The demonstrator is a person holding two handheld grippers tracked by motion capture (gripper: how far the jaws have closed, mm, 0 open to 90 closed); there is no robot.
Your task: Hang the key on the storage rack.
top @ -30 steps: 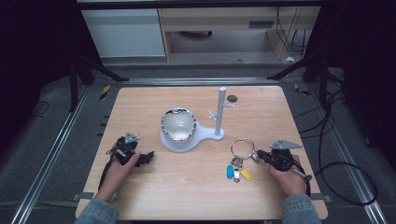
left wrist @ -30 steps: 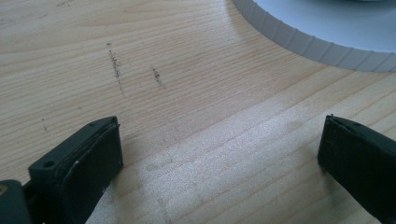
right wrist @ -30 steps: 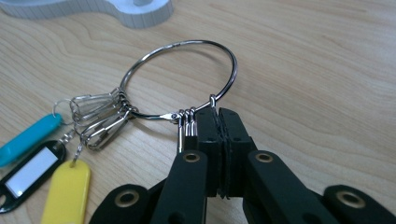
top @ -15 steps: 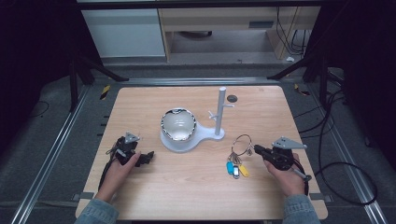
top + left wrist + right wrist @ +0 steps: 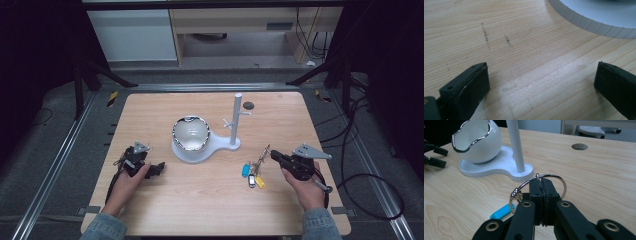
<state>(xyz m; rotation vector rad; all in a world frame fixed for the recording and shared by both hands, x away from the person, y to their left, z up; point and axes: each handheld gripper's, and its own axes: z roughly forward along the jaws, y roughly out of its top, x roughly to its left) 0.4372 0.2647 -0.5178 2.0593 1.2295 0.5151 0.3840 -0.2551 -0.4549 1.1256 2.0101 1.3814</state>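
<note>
My right gripper (image 5: 273,156) is shut on a silver key ring (image 5: 263,154) near the table's right side, and the ring stands tilted up off the wood. In the right gripper view the black jaws (image 5: 541,187) pinch the key ring (image 5: 556,177) at its top. A blue tag (image 5: 245,170) and a yellow tag (image 5: 260,182) trail below the ring, along with a small key; the blue tag (image 5: 500,212) lies low on the table. My left gripper (image 5: 158,168) rests on the table at the left, open, with bare wood between its jaws (image 5: 541,82).
A white stand (image 5: 200,151) sits mid-table, carrying a silver-rimmed white bowl (image 5: 190,133) and an upright post with pegs (image 5: 235,120). Its ribbed base edge (image 5: 586,23) lies just ahead of my left gripper. A round hole (image 5: 248,105) marks the tabletop behind the post.
The right gripper has risen a little with the key ring, which has tipped up from lying flat, and the tags have been drawn along under it. The left gripper has stayed put.
</note>
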